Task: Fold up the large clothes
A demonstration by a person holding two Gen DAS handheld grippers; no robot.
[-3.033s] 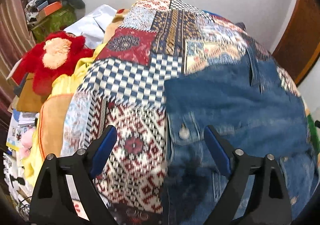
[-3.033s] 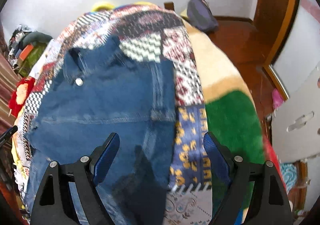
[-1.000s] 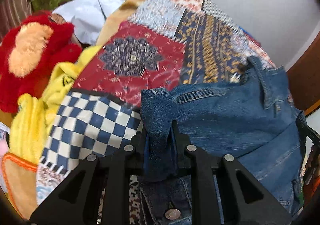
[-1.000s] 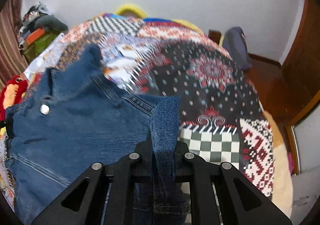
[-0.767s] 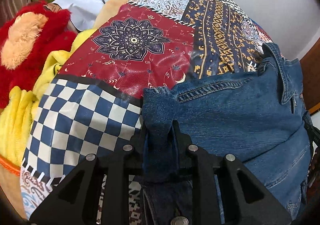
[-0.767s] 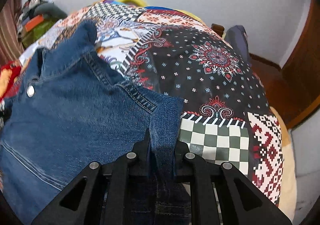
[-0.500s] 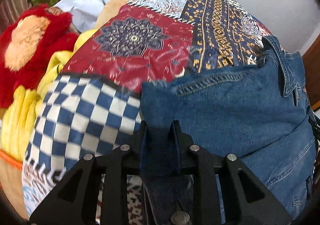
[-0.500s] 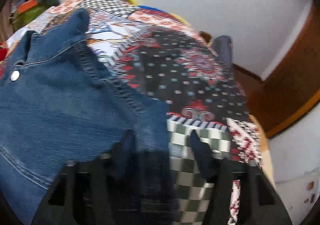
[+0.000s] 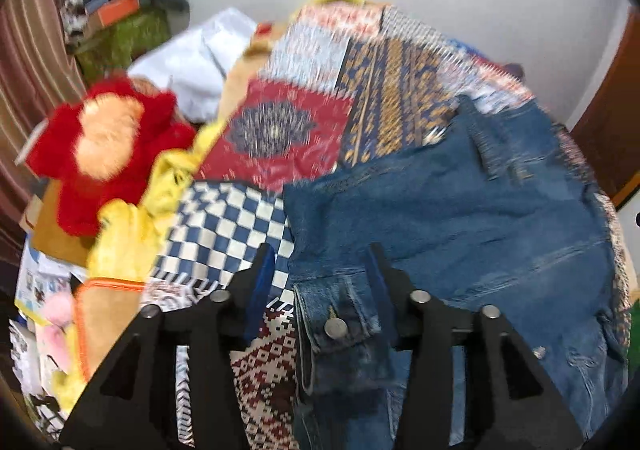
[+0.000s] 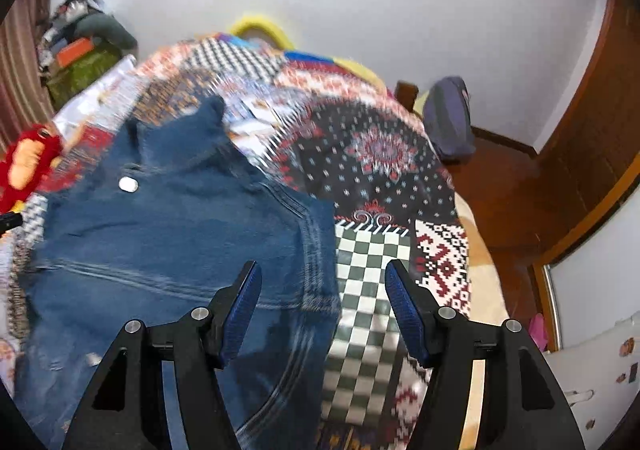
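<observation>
On the patchwork bedspread of the bed, the denim jacket lies spread flat, its collar pointing away toward the far wall and its long axis running from the cameras toward that wall. The left claw hangs above the jacket's left edge: between its fingers show a buttoned cuff or flap and a strip of the blue-and-white checked patch, so the folded edge lies directly below and slightly right of the claw's midline. Its jaws are opening, and no pad presses on cloth. The right claw hangs above the jacket's opposite edge, where denim meets the green-and-white checked patch; its jaws stand apart and released, the seam edge passing beneath the gap without contact. Each claw thus sits over its own side of the garment, the left nearer the left edge, the right nearer the right edge, and the body of the jacket lies between them. As a judgement, a lengthwise fold seems just laid down; the next fold probably calls for a fresh grasp at the near end or the side edges, both within easy reach. A red plush toy lies well to the left, clear of the jacket.
</observation>
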